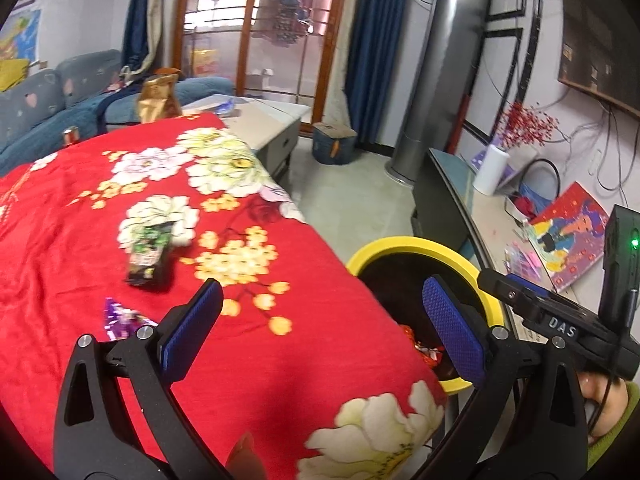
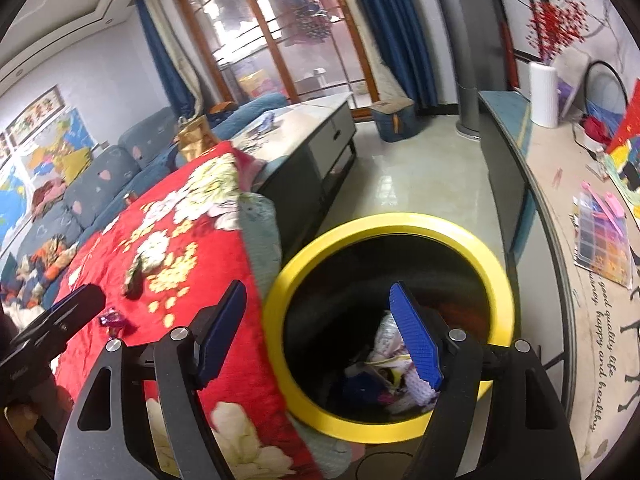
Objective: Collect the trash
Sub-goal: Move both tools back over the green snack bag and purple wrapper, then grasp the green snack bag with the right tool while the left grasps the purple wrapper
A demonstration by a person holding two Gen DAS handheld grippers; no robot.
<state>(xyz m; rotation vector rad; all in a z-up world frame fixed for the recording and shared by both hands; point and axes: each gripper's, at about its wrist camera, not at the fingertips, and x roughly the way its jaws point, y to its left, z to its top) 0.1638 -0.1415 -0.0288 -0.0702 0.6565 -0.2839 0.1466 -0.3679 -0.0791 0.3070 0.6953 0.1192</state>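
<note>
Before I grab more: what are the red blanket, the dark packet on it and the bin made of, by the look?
Blanket: soft plush fleece, matte; it creases and drapes over the edge. Dark packet: probably plastic film, glossy, printed, crinkled. Bin: yellow rim looks like smooth moulded plastic with a slight sheen; the dark inside is too dim to tell.

My left wrist view looks down across the red blanket (image 1: pixel 132 208) from close above; my right looks into the yellow-rimmed bin (image 2: pixel 496 264). Both share the blanket's edge and bin.
</note>
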